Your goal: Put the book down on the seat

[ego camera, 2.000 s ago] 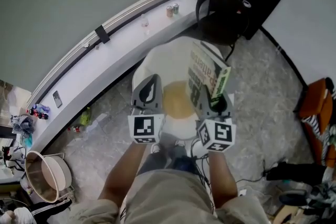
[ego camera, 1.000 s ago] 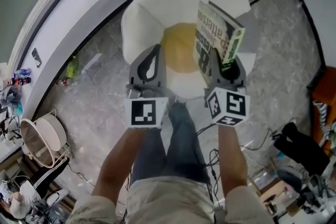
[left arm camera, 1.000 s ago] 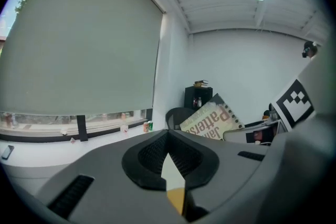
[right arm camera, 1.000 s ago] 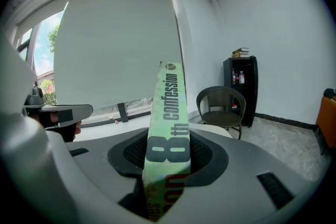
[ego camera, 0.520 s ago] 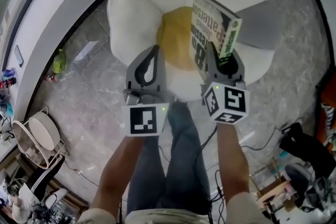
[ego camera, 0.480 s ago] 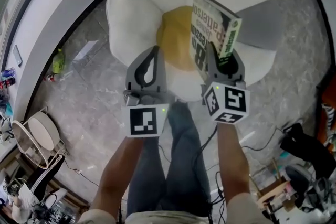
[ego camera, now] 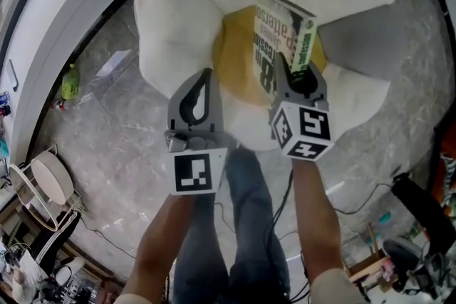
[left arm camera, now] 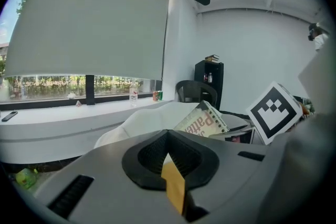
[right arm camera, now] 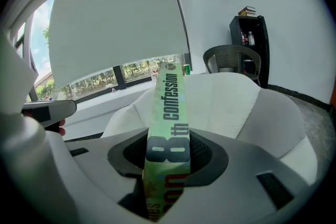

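Both forearms reach straight forward from the body, side by side, over the person's own jeans-clad legs (ego camera: pixel 242 231), each hand hidden behind its marker cube.

The right tool (ego camera: pixel 299 78) is clamped on the book (ego camera: pixel 281 35). In the right gripper view the jaws (right arm camera: pixel 168 165) press on both covers, and the green spine (right arm camera: pixel 169 107) faces the camera and rises toward 12 o'clock. From the head view the book stands on edge out of the jaws and leans away from the person, cover lettering facing 9 o'clock. It is held over the seat (ego camera: pixel 185 3), a white petal-shaped cushion chair, and is not lying on it. The book covers the 3 o'clock edge of the seat's yellow centre (ego camera: pixel 234 57). A grey petal (ego camera: pixel 356 46) lies at 3 o'clock of the book.

The left tool (ego camera: pixel 205 76) is level with the right one, at 9 o'clock of it and well apart. Its tips are over the 7 o'clock edge of the yellow centre. Its jaws are together and empty. In the left gripper view they meet at the tips (left arm camera: pixel 168 136), with only a small yellow strip in the slot. That view also shows the book (left arm camera: pixel 206 120) at 1 o'clock, beside the right tool's marker cube (left arm camera: pixel 274 112).

A green bottle (ego camera: pixel 69 82) lies on the marble floor (ego camera: pixel 114 139) at 9 o'clock of the seat.
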Available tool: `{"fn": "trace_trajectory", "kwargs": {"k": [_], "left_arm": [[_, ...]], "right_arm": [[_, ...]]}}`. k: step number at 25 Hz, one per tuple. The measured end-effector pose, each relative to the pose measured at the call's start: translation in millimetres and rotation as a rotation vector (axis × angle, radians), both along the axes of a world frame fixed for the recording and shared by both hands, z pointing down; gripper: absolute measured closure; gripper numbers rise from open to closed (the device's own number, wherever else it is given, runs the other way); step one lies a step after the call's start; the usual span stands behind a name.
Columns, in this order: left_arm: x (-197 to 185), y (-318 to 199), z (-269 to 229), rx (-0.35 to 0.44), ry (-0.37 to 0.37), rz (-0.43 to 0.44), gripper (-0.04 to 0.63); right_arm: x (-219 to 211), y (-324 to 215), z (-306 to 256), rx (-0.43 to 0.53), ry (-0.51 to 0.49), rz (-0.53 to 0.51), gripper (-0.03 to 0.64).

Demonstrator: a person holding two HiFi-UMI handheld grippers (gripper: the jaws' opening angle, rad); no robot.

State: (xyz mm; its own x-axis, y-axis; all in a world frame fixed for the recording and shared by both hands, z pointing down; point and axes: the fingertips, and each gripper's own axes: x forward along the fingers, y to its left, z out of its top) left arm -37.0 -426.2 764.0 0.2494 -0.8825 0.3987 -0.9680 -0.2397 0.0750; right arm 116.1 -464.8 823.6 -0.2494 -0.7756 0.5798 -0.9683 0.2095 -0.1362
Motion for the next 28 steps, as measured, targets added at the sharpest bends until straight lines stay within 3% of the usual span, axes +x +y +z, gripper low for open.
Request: {"fn": "trace_trajectory", "kwargs": {"k": [12, 28], "left_arm": [[-12, -13, 31, -0.012, 0.035, -0.057, 0.591], [-2, -10, 60, -0.069, 0.053, -0.043, 0.591]], "right_arm": [[-27, -52, 103, -0.212, -0.257, 0.008, 0.454], [10, -65, 166, -0.351, -0.308, 0.092, 0.437]]}}
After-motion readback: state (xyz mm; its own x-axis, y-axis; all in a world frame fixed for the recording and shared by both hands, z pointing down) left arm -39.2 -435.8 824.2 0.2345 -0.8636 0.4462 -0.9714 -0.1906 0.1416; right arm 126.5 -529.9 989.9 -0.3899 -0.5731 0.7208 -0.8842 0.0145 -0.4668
